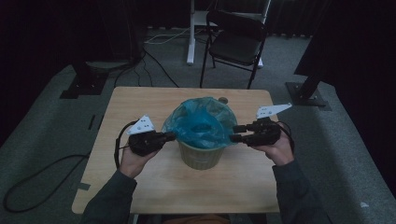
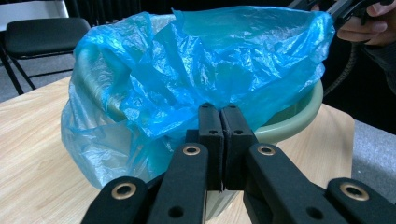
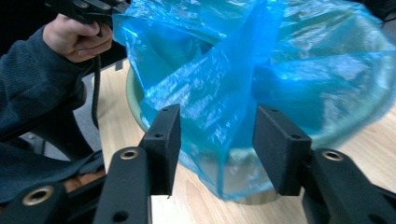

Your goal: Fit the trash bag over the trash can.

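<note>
1. One dim room has grey carpet (image 1: pixel 42 140), with a black folding chair (image 1: pixel 236 39) at twelve o'clock beyond the table.
2. Light wooden table (image 1: pixel 140 107) carries a pale green bin (image 1: pixel 201 156) at its centre.
3. Blue plastic bag (image 1: pixel 201 121) lines the bin and is draped over its rim.
4. Left gripper (image 1: pixel 169 136), at nine o'clock of the bin, is pressed together at the bag's edge; whether it pinches film, I cannot tell.
5. Right gripper (image 1: pixel 236 133), at three o'clock, stands spread, bag film between its jaws.

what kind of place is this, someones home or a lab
Probably a lab or recording room, not a home: a small wooden table stands alone on grey carpet, cables trail across the floor, and a black folding chair sits by dark equipment stands.
</note>
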